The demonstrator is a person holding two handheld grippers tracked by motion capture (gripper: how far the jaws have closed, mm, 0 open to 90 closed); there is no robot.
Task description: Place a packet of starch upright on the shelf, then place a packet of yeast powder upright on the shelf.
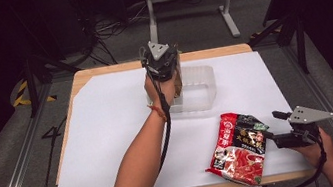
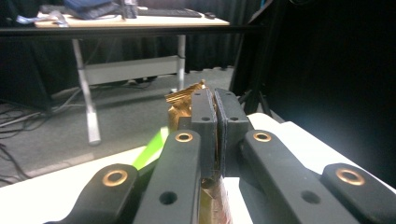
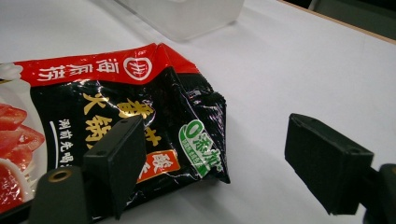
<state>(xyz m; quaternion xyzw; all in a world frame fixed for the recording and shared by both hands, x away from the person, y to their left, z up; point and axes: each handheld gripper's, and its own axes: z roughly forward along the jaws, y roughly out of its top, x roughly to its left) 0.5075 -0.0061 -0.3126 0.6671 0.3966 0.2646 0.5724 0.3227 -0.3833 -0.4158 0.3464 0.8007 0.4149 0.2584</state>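
Your left gripper (image 1: 162,69) hangs over the clear plastic tub (image 1: 193,88) near the far edge of the table (image 1: 110,133), jaws pressed together on a gold-brown packet (image 2: 184,100). In the left gripper view the packet's crimped end sticks out past the closed pads, and a slice of its foil shows low between the jaws. You hold it pinched by one edge, probably so it can drop into the tub once the pads part. From above, your hand and the gripper body cover most of the packet, so you cannot tell how far it hangs inside the tub or whether it touches the wall. A green streak beside the jaws in the left gripper view is too blurred to name.

Your right gripper (image 1: 281,128) waits near the right corner of the near edge with its jaws spread wide, gripping nothing. The red and black sauce pouch (image 1: 240,145) lies flat just in front of it; one jaw lies over the pouch's corner and the other stands over bare white table, a likely line-up for the next pick. The pouch's near end is cut off in the right gripper view.
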